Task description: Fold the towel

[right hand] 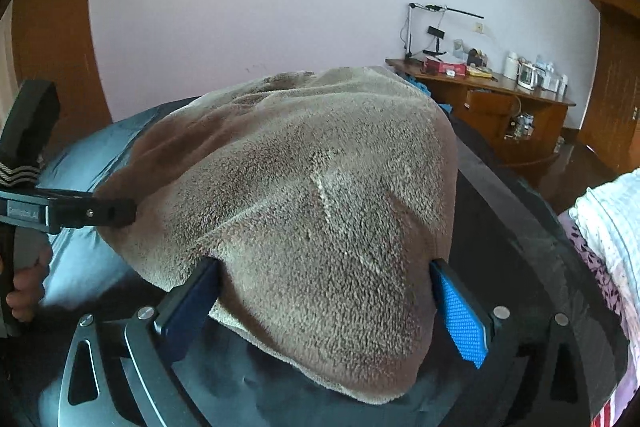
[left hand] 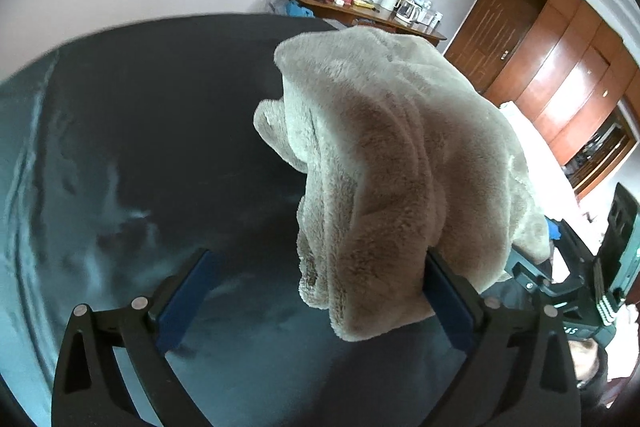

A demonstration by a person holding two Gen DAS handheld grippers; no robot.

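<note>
Towel (right hand: 320, 211), grey-brown and fluffy, lies in a soft heap on the dark cloth surface (left hand: 140, 147). In the right wrist view it fills the middle of the picture, and its near edge hangs down between the blue pads of the right gripper (right hand: 324, 307). These jaws stand wide; the towel lies between them, and the pads do not seem to press on it.

In the left wrist view the left gripper (left hand: 316, 299) also stands wide apart. A fold of the towel (left hand: 392, 163) is draped over its finger at about 4 o'clock, and the finger at 8 o'clock is bare, with only the dark surface between them. The towel rises from there toward 1 o'clock as a tall bunched mass.

At 9 o'clock in the right wrist view the tip of the left gripper touches the towel's side, and a hand (right hand: 24, 287) grips its handle lower down.

Farther away, at 2 o'clock, a wooden desk (right hand: 500, 103) with a lamp, kettles and small things stands against the pale wall (right hand: 260, 7). Wooden cabinets (left hand: 560, 75) are seen at 3 o'clock in the left wrist view.
</note>
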